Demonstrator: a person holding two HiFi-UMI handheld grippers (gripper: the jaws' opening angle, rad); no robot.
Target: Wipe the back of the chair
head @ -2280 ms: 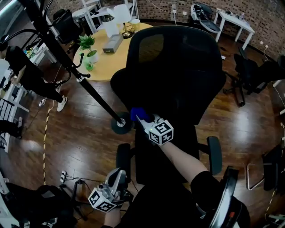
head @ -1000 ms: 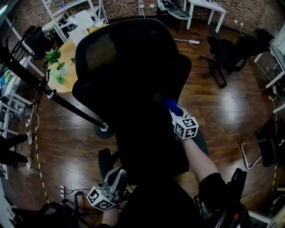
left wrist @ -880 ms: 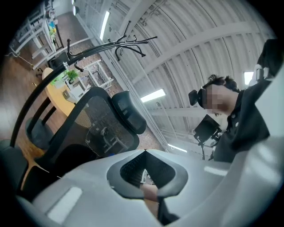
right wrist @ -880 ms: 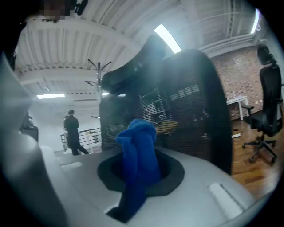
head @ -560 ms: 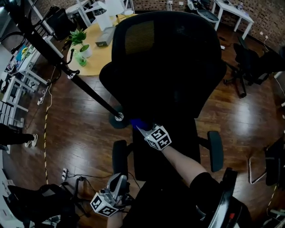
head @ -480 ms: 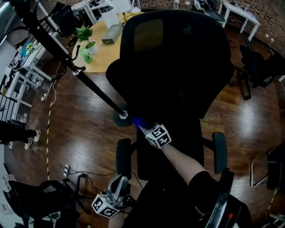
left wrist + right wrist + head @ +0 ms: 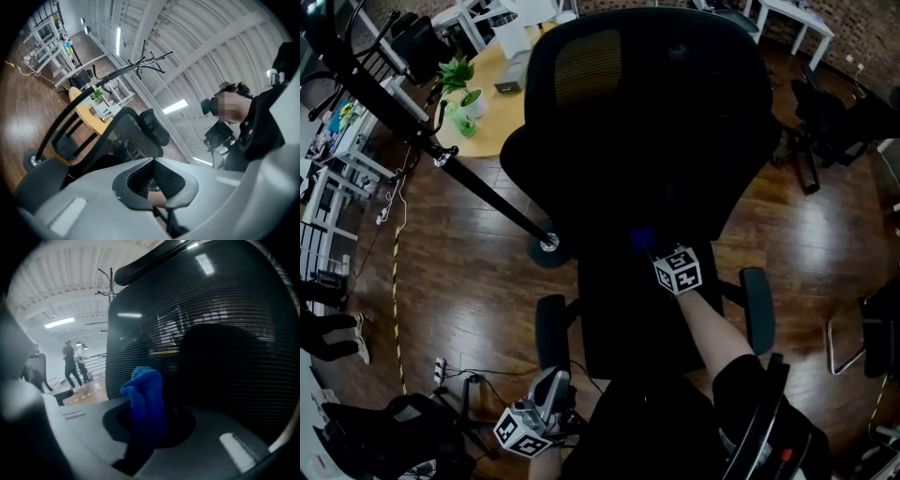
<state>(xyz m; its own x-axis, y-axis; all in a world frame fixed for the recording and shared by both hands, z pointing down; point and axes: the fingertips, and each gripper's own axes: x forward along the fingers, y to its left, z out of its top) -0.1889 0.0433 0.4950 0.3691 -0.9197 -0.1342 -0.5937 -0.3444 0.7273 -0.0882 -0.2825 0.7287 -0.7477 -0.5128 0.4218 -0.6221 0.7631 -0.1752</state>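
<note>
Item 1. Wooden floor [image 7: 469, 281]: dark, glossy boards under everything in the head view.

Item 2. Office chair [image 7: 656, 122]: black, seen from behind and above, mesh back facing the person. The headrest is at the top, with one armrest [image 7: 551, 328] at lower left and the other [image 7: 757, 309] at lower right. In the right gripper view the ribbed mesh fills most of the picture, close ahead.

Item 3. Round yellow table [image 7: 499, 127]: behind the chair at upper left, carrying a potted plant [image 7: 455, 75].

Item 4. Coat stand [image 7: 492, 199]: a black pole slanting down to a round base just left of the chair's lower back.

Item 5. Right gripper [image 7: 645, 246]: arm stretched forward, jaws clenched on the blue cloth. Half a second ago it was at the left edge of the lower back, next to the stand's base. It now sits farther right, near the centre line of the back.

Item 6. Left gripper [image 7: 553, 380]: low at the bottom left, well apart from the chair back. Its jaws are together with nothing between them, and its place is unchanged from the earlier frames.

Item 7. Blue cloth [image 7: 641, 238]: a bunched wad standing out of the right jaws, against the lower mesh of the chair back. It has travelled rightward with the gripper.
</note>
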